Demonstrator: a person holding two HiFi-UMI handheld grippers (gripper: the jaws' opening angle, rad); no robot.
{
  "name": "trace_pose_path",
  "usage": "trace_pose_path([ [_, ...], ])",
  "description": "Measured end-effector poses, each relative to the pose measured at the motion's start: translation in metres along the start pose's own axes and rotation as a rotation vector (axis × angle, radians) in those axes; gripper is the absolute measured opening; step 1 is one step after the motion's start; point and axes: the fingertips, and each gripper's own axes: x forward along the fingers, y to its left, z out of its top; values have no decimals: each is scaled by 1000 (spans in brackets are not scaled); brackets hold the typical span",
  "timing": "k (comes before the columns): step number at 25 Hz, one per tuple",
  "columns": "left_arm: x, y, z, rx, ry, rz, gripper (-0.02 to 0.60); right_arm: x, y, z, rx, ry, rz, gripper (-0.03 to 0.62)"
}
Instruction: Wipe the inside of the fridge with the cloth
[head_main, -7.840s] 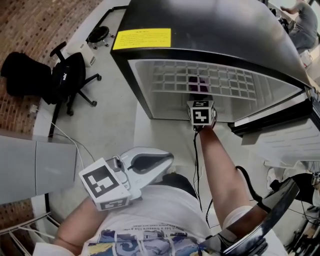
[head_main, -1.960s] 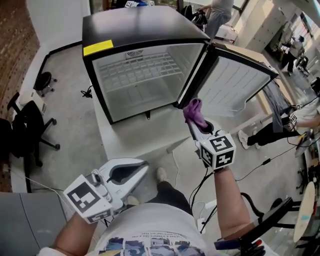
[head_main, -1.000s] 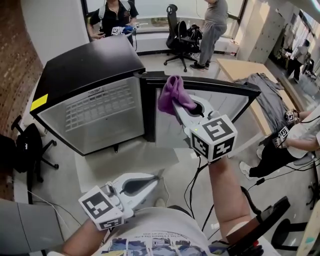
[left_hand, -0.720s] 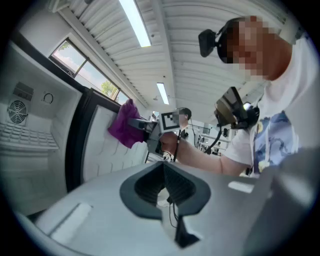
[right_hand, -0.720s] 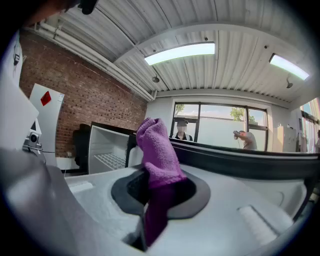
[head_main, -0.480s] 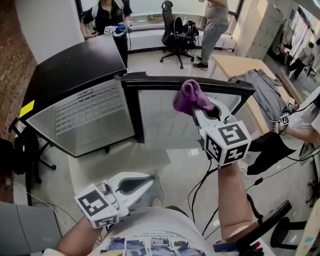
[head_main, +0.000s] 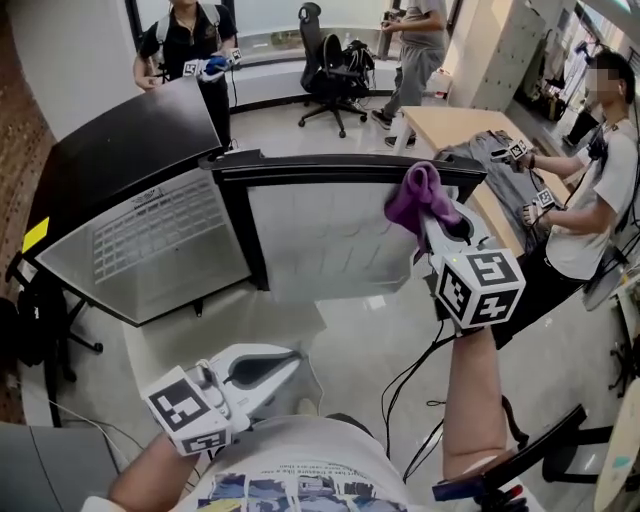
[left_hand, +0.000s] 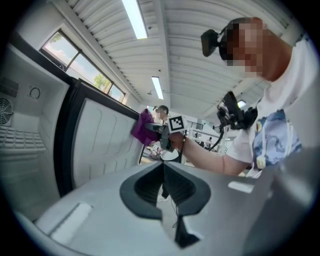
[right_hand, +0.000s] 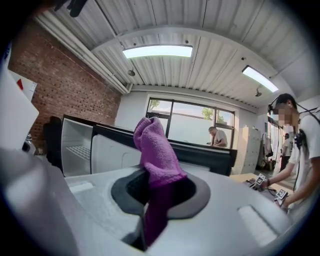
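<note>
Now; one fridge (head_main: 120, 150), door (head_main: 330, 240) open; one cloth (head_main: 420, 198), clamped in right tool (head_main: 428, 218); left tool (head_main: 295, 360) closed, empty

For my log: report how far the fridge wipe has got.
Done: the fridge door stands open. In hand: the right gripper clamps the purple cloth, up near the door, outside the fridge. Left: wiping the inside; none shows as done.

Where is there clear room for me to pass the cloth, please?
Inside the fridge, around its wire shelf, looks bare, as does the floor before the open door. Right of the door it is crowded: table, person.
</note>
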Motion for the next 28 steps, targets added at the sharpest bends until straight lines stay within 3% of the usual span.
trace_pose_path([
  [10,8,-5,0,2,10,-33,8,-25,-51,-13,11,50,-145,54],
  [14,4,-3,1,2,7,-30,8,-29,-49,-13,21,48,-152,54],
  [21,-13,-2,-3,-7,13,-19,8,-31,16,2,30,7,-5,54],
  [28,-47,5,-8,-23,22,31,8,-3,120,11,31,-2,234,54],
])
